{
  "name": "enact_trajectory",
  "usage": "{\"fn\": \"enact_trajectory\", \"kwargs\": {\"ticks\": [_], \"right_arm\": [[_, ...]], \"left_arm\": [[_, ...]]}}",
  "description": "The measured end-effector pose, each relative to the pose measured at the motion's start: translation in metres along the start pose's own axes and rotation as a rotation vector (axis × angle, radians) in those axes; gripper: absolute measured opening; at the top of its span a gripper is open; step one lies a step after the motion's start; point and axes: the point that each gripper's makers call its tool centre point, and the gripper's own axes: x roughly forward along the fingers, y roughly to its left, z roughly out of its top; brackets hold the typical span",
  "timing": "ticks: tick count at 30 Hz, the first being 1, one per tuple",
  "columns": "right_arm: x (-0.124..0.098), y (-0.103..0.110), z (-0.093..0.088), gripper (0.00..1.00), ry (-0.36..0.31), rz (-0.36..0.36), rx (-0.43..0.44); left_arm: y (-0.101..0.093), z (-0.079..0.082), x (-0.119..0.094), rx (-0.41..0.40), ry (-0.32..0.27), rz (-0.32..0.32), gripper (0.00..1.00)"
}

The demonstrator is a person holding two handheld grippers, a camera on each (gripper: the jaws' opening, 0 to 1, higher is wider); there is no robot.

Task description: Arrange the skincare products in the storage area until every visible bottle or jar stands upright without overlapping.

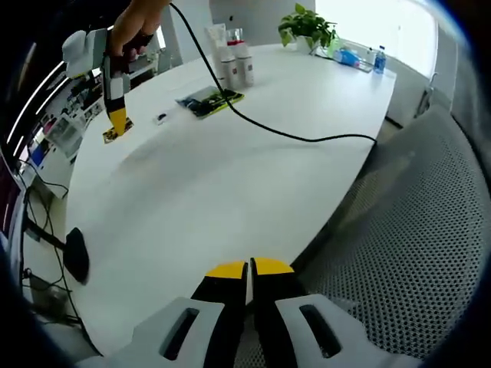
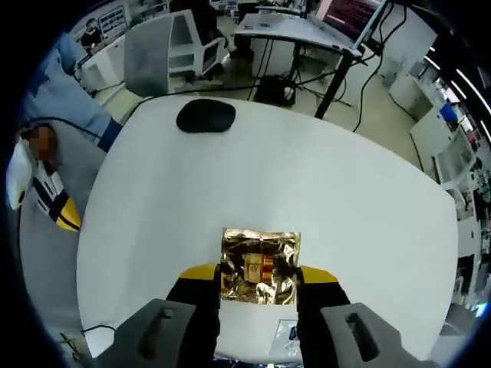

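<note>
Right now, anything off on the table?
Yes: the right gripper holds a crinkled gold sachet, far from the upright bottles. A flat packet lies beside them, and a black cable trails across the table.

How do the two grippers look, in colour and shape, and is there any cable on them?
Both grippers have black jaws with yellow tips and pale grey bodies with slotted openings. In the left gripper view, the left gripper rises from below, and the right gripper has a white upper body, from which a black cable trails across the white table.

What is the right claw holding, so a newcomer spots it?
On the big white oval table, look at the near edge where the right claw stands. Between its yellow-tipped jaws sits a crinkled gold foil sachet, square and shiny, unlike the flat black mouse pad opposite.
</note>
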Motion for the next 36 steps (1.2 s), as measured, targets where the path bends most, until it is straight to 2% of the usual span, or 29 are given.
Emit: {"fn": "enact_trajectory", "kwargs": {"ticks": [12, 16, 19, 25, 28, 30, 32, 36], "right_arm": [[-0.042, 0.062, -0.032, 0.35, -0.091, -0.04, 0.102], [-0.057, 0.08, -0.039, 0.35, -0.129, -0.065, 0.138], [-0.067, 0.095, -0.046, 0.35, -0.136, -0.083, 0.137], [-0.078, 0.132, -0.055, 0.35, -0.163, -0.097, 0.144], [-0.08, 0.15, -0.057, 0.35, -0.171, -0.109, 0.139], [-0.08, 0.163, -0.059, 0.35, -0.174, -0.115, 0.14], [-0.08, 0.177, -0.059, 0.35, -0.185, -0.124, 0.132], [-0.078, 0.2, -0.057, 0.35, -0.204, -0.14, 0.12]], "left_arm": [[-0.005, 0.01, -0.005, -0.027, -0.05, -0.034, 0.0], [-0.005, 0.018, -0.007, -0.062, -0.089, -0.059, 0.0], [-0.002, 0.029, -0.011, -0.149, -0.144, -0.076, 0.0], [0.0, 0.037, -0.016, -0.196, -0.19, -0.094, 0.01], [0.0, 0.05, -0.024, -0.233, -0.263, -0.116, 0.02], [-0.001, 0.067, -0.034, -0.269, -0.367, -0.145, 0.05], [-0.003, 0.074, -0.04, -0.304, -0.408, -0.171, 0.11], [0.0, 0.078, -0.043, -0.372, -0.432, -0.198, 0.21]]}}
